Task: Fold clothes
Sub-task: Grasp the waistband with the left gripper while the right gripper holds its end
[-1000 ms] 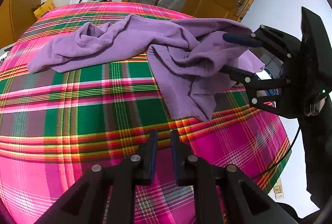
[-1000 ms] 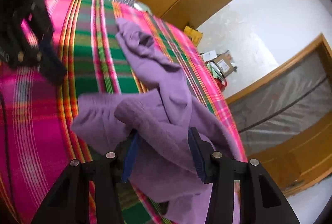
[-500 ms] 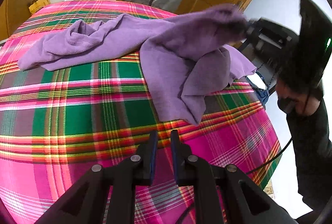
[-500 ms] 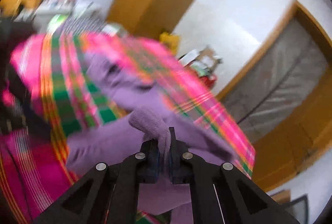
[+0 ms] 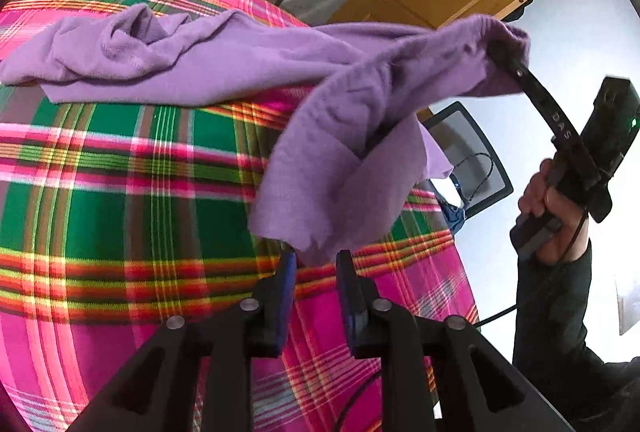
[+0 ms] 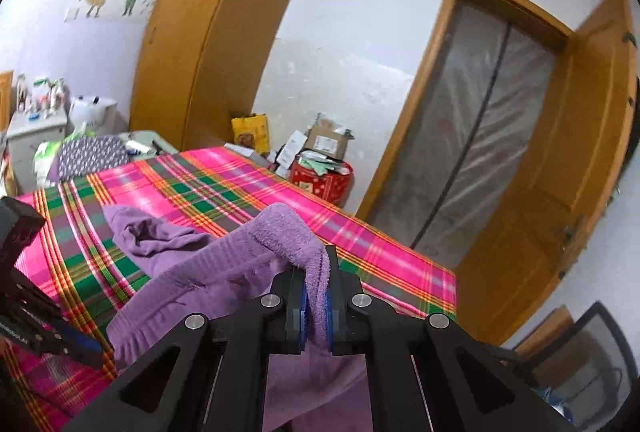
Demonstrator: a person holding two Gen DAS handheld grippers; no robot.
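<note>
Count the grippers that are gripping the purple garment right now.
1. The right gripper is shut on the purple garment, lifting one end off the plaid bedspread. The left gripper is open just below a hanging edge.

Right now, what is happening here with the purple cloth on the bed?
A person holds a gripper in each hand to fold a purple garment. The right gripper is shut on one bunched end of it, lifted above the plaid bedcover, so part of the cloth hangs in the air. The other end lies crumpled on the bedcover. The left gripper is open just below the hanging lower edge and grips nothing yet. No fold is made so far.
</note>
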